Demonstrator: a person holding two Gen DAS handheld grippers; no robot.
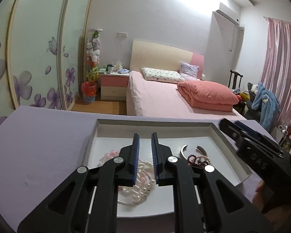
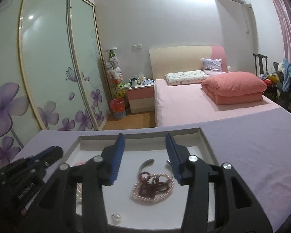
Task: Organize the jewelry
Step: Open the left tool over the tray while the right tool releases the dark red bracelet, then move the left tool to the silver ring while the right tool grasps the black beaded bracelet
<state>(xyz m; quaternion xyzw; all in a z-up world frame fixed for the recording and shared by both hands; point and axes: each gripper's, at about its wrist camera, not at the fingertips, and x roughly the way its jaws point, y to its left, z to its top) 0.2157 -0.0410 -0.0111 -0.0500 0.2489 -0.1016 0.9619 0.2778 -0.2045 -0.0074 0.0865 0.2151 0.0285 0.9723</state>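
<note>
White tray (image 2: 207, 145) w/ silver cuff (image 2: 145, 164), tangled pearl & maroon bead strands (image 2: 153, 186), loose pearl (image 2: 116, 217).

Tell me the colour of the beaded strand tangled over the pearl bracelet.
Dark maroon strand, clearest in the right wrist view.

Two fisheye views look forward along each pair of tongs, close above a white tray (image 1: 232, 145) on a lavender table (image 1: 38, 145). The left view sits low over the tray's left half, the right view over its right half. Both face across the room towards a pink bed (image 2: 194, 104) and share the tray, table, bed and wardrobe (image 2: 48, 58).
</note>
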